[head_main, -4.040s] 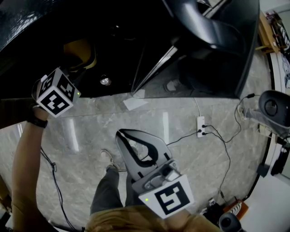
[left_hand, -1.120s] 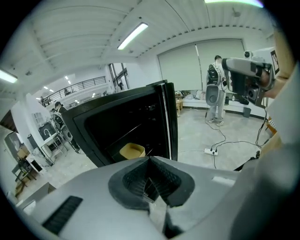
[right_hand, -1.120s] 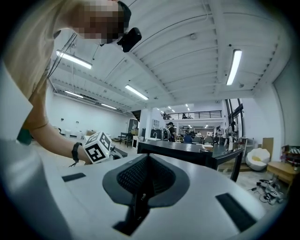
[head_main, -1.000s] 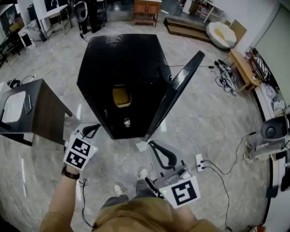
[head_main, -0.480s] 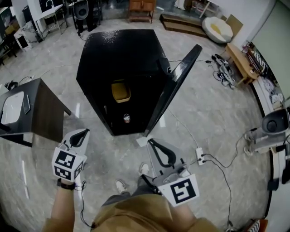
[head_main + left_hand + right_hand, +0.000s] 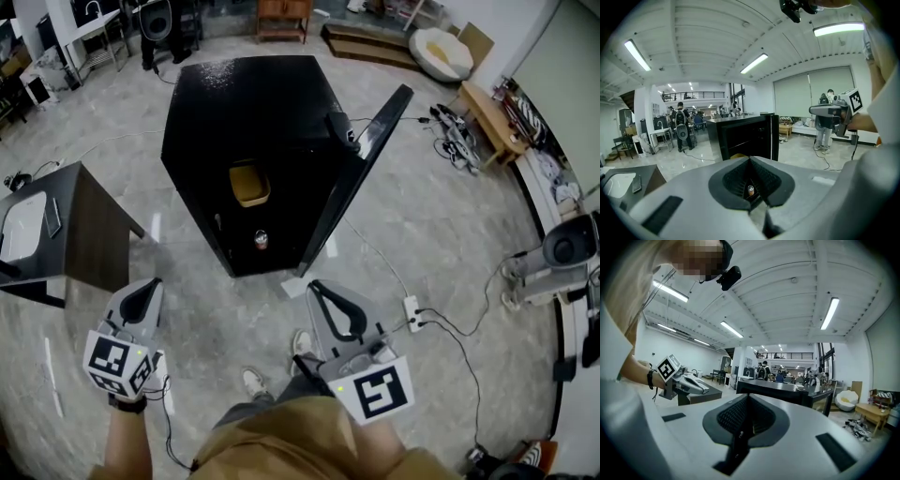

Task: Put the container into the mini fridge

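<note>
Black mini fridge [image 6: 253,103] stands on a pale grey stone floor, its door [image 6: 367,155] swung wide open to the right. Inside, a yellow container [image 6: 248,185] sits on the upper shelf, and a small can [image 6: 261,240] stands below it near the front of the lower level. A dark side table [image 6: 89,230] stands to the left of the fridge.

Judging by this layout, the placing step looks done: the container is already in the fridge and neither gripper holds anything. What seems left, if anything, is shutting the door. That would call for one gripper, probably the right, to reach forward to the door's outer edge and push it round to the fridge front.

Both grippers are held low and close to the person's body, well apart from the fridge and pointing toward it. The left gripper [image 6: 150,284] is at lower left on a bare forearm with a dark wrist band. Its jaws are together with nothing between them, and its own view looks past them to the open fridge and the can. The right gripper [image 6: 312,284] is near the middle, above the person's shoes. Its jaws are also pressed together and empty, and it aims a little to the right of the fridge opening.
</note>
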The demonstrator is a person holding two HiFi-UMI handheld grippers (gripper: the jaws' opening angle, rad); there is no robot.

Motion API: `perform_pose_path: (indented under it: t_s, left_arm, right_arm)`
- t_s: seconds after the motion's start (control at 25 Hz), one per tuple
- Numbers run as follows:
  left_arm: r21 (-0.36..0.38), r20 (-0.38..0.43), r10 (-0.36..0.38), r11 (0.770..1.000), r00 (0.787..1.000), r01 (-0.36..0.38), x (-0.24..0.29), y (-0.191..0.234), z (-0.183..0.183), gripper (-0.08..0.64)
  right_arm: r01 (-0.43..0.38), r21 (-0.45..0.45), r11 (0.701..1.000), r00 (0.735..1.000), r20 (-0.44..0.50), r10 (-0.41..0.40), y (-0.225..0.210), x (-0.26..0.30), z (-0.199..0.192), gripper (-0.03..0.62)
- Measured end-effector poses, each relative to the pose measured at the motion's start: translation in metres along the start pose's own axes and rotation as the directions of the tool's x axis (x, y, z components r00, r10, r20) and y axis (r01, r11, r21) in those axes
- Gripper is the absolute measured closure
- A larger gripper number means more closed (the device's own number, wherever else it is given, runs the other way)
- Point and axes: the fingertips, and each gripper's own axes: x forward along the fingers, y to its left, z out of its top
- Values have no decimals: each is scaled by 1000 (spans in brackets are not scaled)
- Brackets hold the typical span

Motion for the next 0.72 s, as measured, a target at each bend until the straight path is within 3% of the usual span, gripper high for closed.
perform_pose_path:
  t_s: [0.48,0.72]
  left_arm:
    - [-78,115,19,997,993,-10,-44,9,8,558]
    - [-108,154,89,991,984,-73,-65,17,3,558]
  right_arm:
    - [31,11,999,999,-29,-31,7,5,-2,588]
    - [50,25,998,998,-34,-49,8,2,-4,588]
